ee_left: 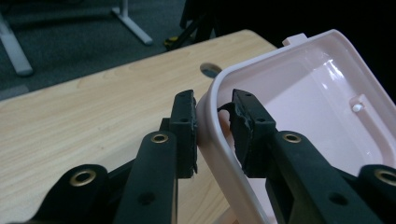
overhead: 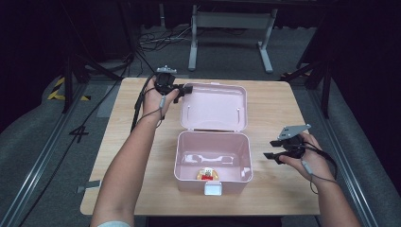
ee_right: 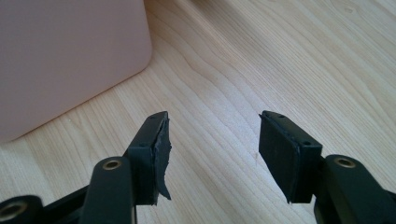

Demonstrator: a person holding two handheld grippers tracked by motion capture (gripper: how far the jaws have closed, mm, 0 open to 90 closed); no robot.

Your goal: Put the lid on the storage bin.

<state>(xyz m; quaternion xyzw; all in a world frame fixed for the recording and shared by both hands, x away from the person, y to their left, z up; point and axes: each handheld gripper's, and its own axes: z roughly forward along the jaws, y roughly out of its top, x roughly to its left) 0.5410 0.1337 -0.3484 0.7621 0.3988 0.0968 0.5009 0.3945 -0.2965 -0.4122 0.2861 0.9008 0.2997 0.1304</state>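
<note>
The left tool (ee_left: pixel 212 133), at the upper left of the high view, is nearly closed, its two black jaws pinching the rim at a rounded corner of the pink lid (ee_left: pixel 299 107); one jaw sits outside the wall, the other inside. No earlier moment is told here: the grip looks firm but covers only a narrow strip of thin plastic.

The lid stands open behind the pink box (overhead: pixel 213 163), which sits at the middle of the bench (overhead: pixel 142 142). A small red and yellow toy (overhead: pixel 206 174) lies inside the box, near its front wall, just behind the white latch (overhead: pixel 213 189).

The right tool (overhead: pixel 276 151) hovers at the right of the high view, its jaws spread wide and empty above bare wood, just beside the box's right wall and not touching it.

What could go wrong: the smooth rim may slip out of the pinch as the lid swings, letting it drop hard. With nothing bracing the box, a pull on the lid could also drag or tip the whole box toward the front edge of the bench.

Room: the lid's corner lies close to the bench's far edge, with floor, cables and a desk frame beyond. To the left and right of the box the wood is open, giving both hands free room.
</note>
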